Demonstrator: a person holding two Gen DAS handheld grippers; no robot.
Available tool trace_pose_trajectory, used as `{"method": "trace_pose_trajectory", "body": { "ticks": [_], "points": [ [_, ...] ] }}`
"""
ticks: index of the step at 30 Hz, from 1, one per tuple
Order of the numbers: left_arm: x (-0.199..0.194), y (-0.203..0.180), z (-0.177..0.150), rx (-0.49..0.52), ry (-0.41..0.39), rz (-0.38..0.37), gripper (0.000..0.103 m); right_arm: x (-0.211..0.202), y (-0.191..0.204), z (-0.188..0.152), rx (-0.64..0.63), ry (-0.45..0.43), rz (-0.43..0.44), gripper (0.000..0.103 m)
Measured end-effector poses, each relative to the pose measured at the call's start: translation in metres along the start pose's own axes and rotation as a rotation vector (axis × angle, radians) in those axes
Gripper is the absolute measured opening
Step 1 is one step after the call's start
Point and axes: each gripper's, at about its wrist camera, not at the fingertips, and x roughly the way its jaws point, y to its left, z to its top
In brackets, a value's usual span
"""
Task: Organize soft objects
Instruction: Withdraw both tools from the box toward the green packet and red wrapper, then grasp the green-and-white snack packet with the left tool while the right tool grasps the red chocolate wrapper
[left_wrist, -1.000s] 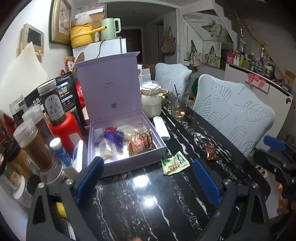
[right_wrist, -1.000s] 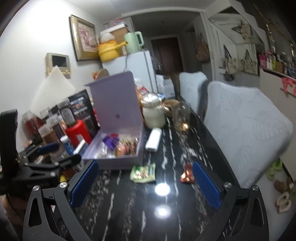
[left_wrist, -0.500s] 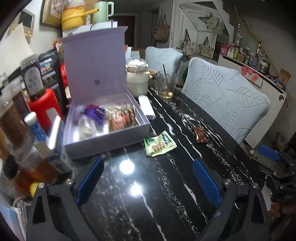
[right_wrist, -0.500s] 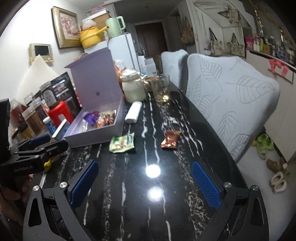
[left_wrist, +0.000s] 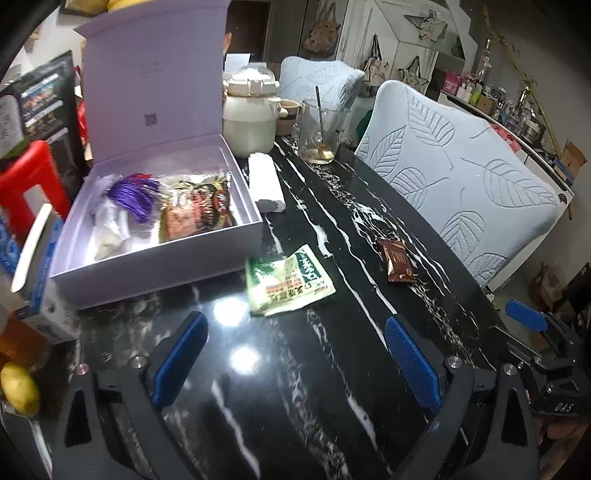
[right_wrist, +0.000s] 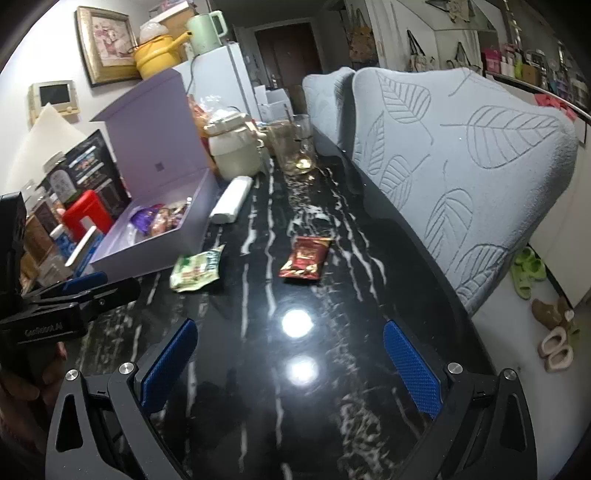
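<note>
Both tools, left (left_wrist: 295, 354) and right (right_wrist: 291, 362), hover wide and empty over the black marble surface (right_wrist: 314, 406), green packet (left_wrist: 288, 280) and brown packet (right_wrist: 306, 258) lying ahead beside the open lilac box (left_wrist: 166, 254).

Right gripper (right_wrist: 291, 363) fingers spread over black table (right_wrist: 332, 406); red packet (right_wrist: 306, 258), green packet (right_wrist: 195, 267) ahead.

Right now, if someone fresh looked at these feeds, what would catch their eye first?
Probably the open lilac box at the table's left, its lid upright and wrappers inside. Next, two loose packets on the black marble table: a green packet just off the box's near corner, and a brown packet toward the leaf-patterned chair.
</note>
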Motion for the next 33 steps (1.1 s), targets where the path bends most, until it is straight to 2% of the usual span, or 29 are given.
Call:
{"method": "trace_pose_trajectory", "body": {
  "ticks": [5,8,12,14,20,24,30,33],
  "points": [
    [0.032,-0.003,0.014,-0.014,0.050,0.009,0.098,0.021,-0.014,0.008,0.011,0.033,-0.014,0.102],
    [0.048,-0.002,0.021,-0.041,0.057,0.020,0.098,0.033,-0.019,0.013,0.009,0.051,-0.019,0.102],
    [0.070,0.001,0.031,-0.076,0.122,0.051,0.098,0.049,-0.022,0.021,-0.005,0.074,-0.028,0.102],
    [0.077,0.003,0.035,-0.097,0.127,0.052,0.098,0.058,-0.023,0.024,-0.014,0.088,-0.036,0.102],
    [0.101,0.004,0.040,-0.091,0.165,0.098,0.098,0.078,-0.021,0.032,-0.028,0.116,-0.022,0.102],
    [0.114,0.010,0.036,-0.095,0.209,0.094,0.098,0.088,-0.020,0.038,-0.041,0.123,-0.015,0.102],
    [0.119,0.009,0.036,-0.052,0.191,0.154,0.098,0.104,-0.022,0.045,-0.014,0.145,0.014,0.102],
    [0.118,0.011,0.034,-0.062,0.158,0.150,0.098,0.116,-0.023,0.050,0.009,0.162,0.009,0.102]
  ]
}}
